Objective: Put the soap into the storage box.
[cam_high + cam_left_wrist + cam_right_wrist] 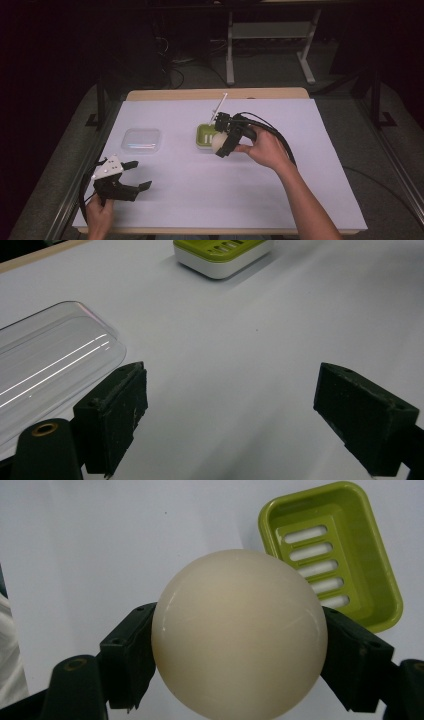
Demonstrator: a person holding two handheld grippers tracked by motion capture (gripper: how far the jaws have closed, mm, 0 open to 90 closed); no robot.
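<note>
Right gripper (239,645), lower centre of the right gripper view: the two black jaws are clamped on a round cream-white soap ball (239,637), one jaw against each flank. Beyond the ball, in the upper right of that frame, lies the green soap dish (376,582), its slotted floor bare.

In the high view the right gripper (220,142) sits at frame centre with the ball (218,141) at the dish's (202,132) lower right edge, held by the person's right hand (265,149).

Left gripper (141,175), lower left of the high view: jaws wide apart, holding nothing, resting near the front edge of the white table sheet (210,190). In the left gripper view its jaws stand at the two bottom corners with bare sheet between them.

Progress (judged): the work appears to be seating the soap in the dish and covering it. The ball is grasped and brought to the dish but not yet set in it; the clear lid (141,139), left of the dish, lies apart and untouched.

View differences: the right gripper view alone reveals the dish's empty, slotted interior and the jaw contact on the ball. The left gripper view shows the lid (47,360) as a domed transparent shell just beside the left jaw, at left of frame, and the dish's (222,255) white base at the top. The high view gives the overall layout, including a thin white stick (218,107) rising behind the dish.
</note>
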